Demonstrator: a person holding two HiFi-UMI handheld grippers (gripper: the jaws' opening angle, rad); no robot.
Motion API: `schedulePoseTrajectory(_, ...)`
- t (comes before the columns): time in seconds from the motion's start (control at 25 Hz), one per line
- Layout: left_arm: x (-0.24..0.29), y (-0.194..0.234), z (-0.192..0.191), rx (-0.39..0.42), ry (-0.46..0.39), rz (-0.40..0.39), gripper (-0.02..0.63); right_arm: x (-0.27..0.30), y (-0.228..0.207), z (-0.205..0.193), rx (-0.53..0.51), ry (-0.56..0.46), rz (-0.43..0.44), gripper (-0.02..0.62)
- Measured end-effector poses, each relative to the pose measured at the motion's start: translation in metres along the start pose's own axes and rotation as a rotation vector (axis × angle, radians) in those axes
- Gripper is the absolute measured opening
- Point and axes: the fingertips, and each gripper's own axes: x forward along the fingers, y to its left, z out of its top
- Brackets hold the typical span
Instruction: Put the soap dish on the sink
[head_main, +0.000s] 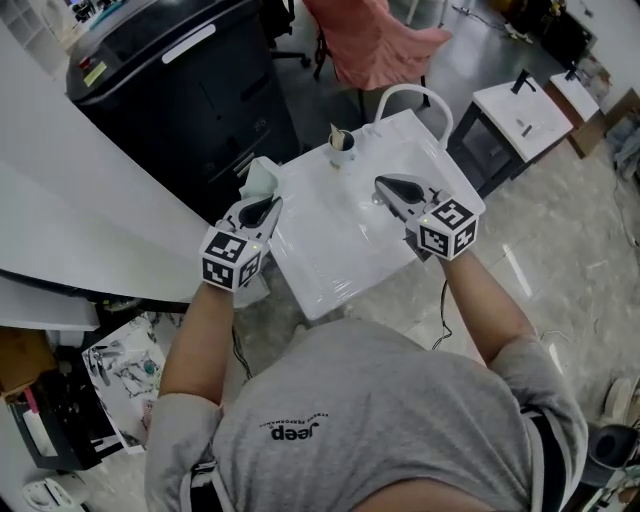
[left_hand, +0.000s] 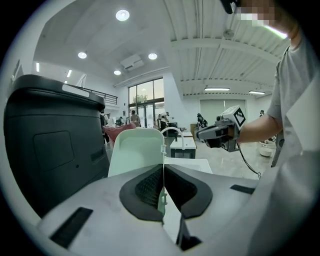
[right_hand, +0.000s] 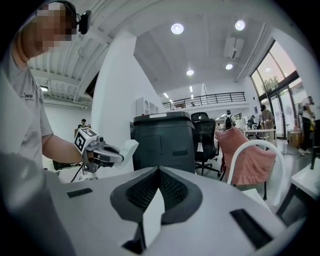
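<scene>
- Two tongs in view, one in each hand of a person in a grey T-shirt.
- Left tongs (head_main: 270, 203) (left_hand: 163, 171): pressed together on the thin edge of the one soap dish (head_main: 257, 181) (left_hand: 136, 152), pale green. The dish stands on edge, rising ahead of the tips.
- From the right gripper view, the dish (right_hand: 131, 147) juts past the left tongs' tips (right_hand: 120, 155) and clear of any surface.
- Right tongs (head_main: 381, 184) (right_hand: 159, 172): tips pressed together, nothing between them.
- One white sink (head_main: 320, 290) lies directly under the right tongs and just to the right of the left tongs. The dish hangs at the sink's left rim, not resting on it.
- One white arched faucet (head_main: 415, 95) beyond the right tongs, at the sink's far rim.
- One small cup (head_main: 341, 143) on the far rim, ahead of and between the two tongs; its contents are too small to tell.
- One large black cabinet (head_main: 190, 80) ahead of the left tongs and to their left.
- One pink cloth (head_main: 375, 40) well beyond both tongs.
- A second sink unit (head_main: 520, 115) stands well off to the right of the right tongs.
</scene>
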Motion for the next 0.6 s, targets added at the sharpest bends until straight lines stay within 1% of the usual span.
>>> schedulePoseTrajectory(0.12,0.018,0.021,-0.005,0.025,0.041,-0.012,0.017,0.021,-0.009,0.008,-0.022,-0.002,-0.009,0.058)
schedulePoseTrajectory(0.24,0.038,0.041,-0.018,0.032,0.096,-0.024,0.017,0.042,-0.021,0.009,-0.03,-0.001,-0.019,0.058)
schedulePoseTrajectory(0.44,0.075,0.063,-0.049,0.067,0.206,-0.052,0.017,0.072,-0.046,-0.005,-0.012,0.005,-0.053,0.058)
schedulePoseTrajectory(0.6,0.108,0.07,-0.088,0.069,0.302,-0.091,0.017,0.094,-0.06,-0.022,-0.004,0.017,-0.059,0.058)
